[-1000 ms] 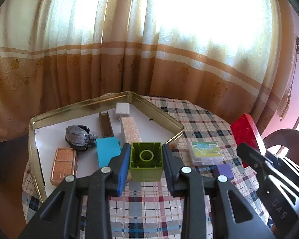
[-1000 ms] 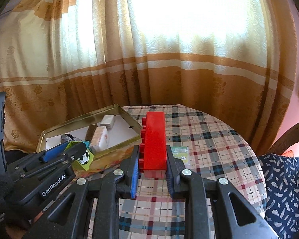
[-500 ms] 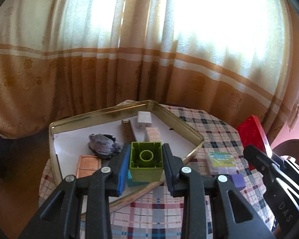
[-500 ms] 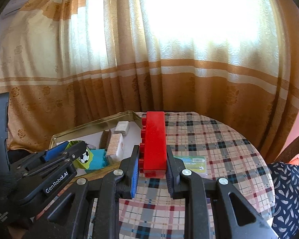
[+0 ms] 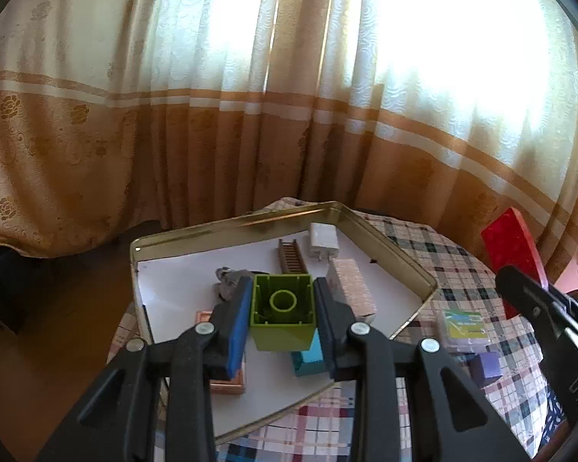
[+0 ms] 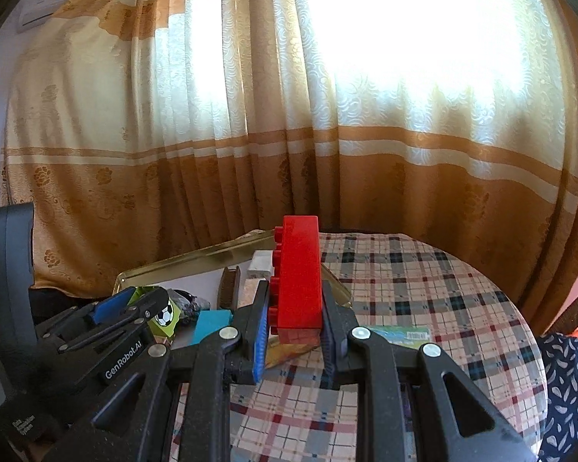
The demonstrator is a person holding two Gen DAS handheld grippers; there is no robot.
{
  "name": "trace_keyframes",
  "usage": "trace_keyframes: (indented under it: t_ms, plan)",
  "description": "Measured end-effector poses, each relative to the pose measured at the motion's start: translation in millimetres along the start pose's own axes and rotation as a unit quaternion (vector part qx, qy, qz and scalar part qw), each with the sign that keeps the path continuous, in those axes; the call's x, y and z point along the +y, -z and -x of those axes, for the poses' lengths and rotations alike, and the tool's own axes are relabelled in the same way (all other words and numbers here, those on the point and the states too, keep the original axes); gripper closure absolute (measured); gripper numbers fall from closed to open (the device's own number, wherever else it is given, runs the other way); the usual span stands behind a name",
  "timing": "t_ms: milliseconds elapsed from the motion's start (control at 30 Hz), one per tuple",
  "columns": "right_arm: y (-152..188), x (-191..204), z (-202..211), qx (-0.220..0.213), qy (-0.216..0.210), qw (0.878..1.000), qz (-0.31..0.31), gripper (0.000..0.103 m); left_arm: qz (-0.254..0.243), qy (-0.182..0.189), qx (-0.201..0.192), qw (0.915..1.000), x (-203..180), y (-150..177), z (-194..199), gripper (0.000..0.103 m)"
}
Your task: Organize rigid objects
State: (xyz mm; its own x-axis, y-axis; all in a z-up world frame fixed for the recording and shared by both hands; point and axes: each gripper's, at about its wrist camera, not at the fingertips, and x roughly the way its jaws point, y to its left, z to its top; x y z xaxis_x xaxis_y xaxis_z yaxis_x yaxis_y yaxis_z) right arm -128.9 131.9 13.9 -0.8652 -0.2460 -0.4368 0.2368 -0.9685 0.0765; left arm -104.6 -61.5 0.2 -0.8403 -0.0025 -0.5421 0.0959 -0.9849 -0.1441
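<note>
My left gripper (image 5: pixel 281 308) is shut on a green hollow brick (image 5: pixel 282 316) and holds it above the gold tin tray (image 5: pixel 389 246). In the tray lie a white charger (image 5: pixel 323 239), a brown ladder piece (image 5: pixel 291 256), a pink patterned block (image 5: pixel 352 287), a blue block (image 5: pixel 308 358), a copper box (image 5: pixel 227 383) and a grey crumpled thing (image 5: pixel 227 285). My right gripper (image 6: pixel 294 317) is shut on a long red brick (image 6: pixel 298 277), held above the table near the tray's right edge. The green brick also shows in the right wrist view (image 6: pixel 163 313).
A round table with a plaid cloth (image 6: pixel 424 288) carries the tray. A clear card box (image 5: pixel 464 325) and a purple cube (image 5: pixel 485 365) lie on the cloth right of the tray. Curtains hang close behind. A patterned cushion (image 6: pixel 570 377) is at the right.
Both grippers have risen and moved forward and left with their bricks. The green brick now hangs over the tray's middle rather than its near edge.
</note>
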Motion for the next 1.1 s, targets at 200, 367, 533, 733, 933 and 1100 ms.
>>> trace_keyframes:
  t_ms: [200,367,533,733,933,1100]
  plan:
    - [-5.9,4.1,-7.9,-0.002,-0.001,1.000,0.002,0.078,0.004,-0.014,0.001,0.9999,6.0,-3.4,-6.1,0.072]
    - [-10.9,6.4,-16.6,-0.002,0.002,1.000,0.004,0.078,0.003,-0.026,0.001,0.9997,10.6,-6.4,-10.8,0.072]
    - [-12.0,7.9,-24.2,0.001,0.000,1.000,0.003,0.078,0.002,-0.034,0.002,0.9994,15.9,-8.1,-15.5,0.072]
    - [-12.2,11.0,-34.6,0.008,-0.001,1.000,0.003,0.078,0.005,-0.046,0.006,0.9989,23.6,-11.2,-22.0,0.072]
    - [-15.1,18.6,-42.6,0.013,-0.011,1.000,0.004,0.078,0.008,-0.054,0.010,0.9985,29.6,-12.0,-26.6,0.072]
    - [-15.6,27.8,-51.9,0.018,-0.019,1.000,0.008,0.078,0.009,-0.059,0.012,0.9982,34.5,-14.4,-30.1,0.072]
